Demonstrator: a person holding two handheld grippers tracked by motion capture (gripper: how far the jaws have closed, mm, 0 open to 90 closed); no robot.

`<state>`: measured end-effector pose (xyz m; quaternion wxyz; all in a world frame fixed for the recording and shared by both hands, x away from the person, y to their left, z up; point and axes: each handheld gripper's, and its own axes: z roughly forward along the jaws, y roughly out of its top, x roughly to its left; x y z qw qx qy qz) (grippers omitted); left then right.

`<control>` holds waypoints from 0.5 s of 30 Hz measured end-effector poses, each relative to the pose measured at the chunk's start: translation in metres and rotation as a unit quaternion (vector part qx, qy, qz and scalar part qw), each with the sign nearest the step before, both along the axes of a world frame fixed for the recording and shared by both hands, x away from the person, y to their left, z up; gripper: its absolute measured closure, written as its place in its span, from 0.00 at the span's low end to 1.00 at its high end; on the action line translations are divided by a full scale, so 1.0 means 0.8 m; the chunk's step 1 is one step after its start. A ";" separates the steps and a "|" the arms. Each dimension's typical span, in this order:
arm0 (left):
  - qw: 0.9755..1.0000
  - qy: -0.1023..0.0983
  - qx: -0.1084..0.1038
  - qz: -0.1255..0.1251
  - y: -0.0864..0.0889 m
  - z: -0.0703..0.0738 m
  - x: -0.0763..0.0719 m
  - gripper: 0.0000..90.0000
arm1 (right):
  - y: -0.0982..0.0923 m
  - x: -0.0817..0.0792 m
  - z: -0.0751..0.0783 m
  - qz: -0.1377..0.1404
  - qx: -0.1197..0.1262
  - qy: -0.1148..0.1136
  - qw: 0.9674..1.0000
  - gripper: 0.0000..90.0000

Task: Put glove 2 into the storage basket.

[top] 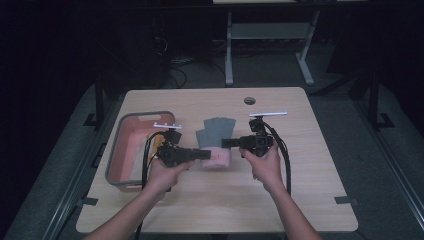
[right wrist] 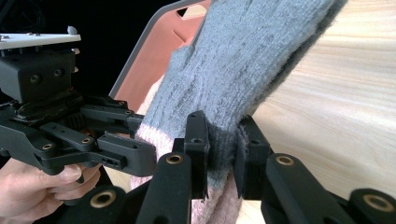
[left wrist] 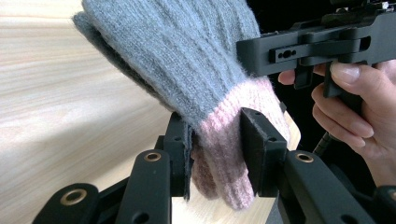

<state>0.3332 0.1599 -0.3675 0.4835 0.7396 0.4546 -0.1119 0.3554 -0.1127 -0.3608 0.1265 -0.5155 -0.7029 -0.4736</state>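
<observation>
A grey knitted glove (top: 215, 132) with a pink cuff hangs just above the wooden table (top: 225, 205), held between both grippers. My left gripper (top: 204, 153) comes in from the left and is shut on the pink cuff (left wrist: 219, 140). In the left gripper view its jaws (left wrist: 217, 140) pinch the cuff from both sides. My right gripper (top: 226, 143) comes in from the right. It is shut on the glove's (right wrist: 243, 60) edge where grey meets pink, and its fingertips (right wrist: 223, 135) squeeze the knit. The glove's grey fingers (left wrist: 177, 51) point away from me.
A salmon bin with a grey rim (top: 114, 150) stands at the table's left, close behind my left gripper; its wall (right wrist: 159, 56) also appears in the right gripper view. A round cable hole (top: 249, 100) lies near the far edge. Bare wood spreads in front and to the right.
</observation>
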 end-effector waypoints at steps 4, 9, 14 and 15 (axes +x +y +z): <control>1.000 -0.004 0.002 0.001 0.007 0.004 0.002 0.72 | 0.008 0.004 0.004 0.004 0.001 -0.001 1.000 0.86; 1.000 -0.007 0.003 0.004 0.015 0.009 0.003 0.72 | 0.016 0.008 0.009 0.009 0.003 -0.003 1.000 0.86; 1.000 -0.005 0.001 0.008 0.023 0.011 0.006 0.73 | 0.023 0.012 0.013 0.014 0.001 -0.007 1.000 0.86; 1.000 -0.004 0.000 0.011 0.025 0.012 0.006 0.73 | 0.025 0.013 0.014 0.016 0.000 -0.008 1.000 0.86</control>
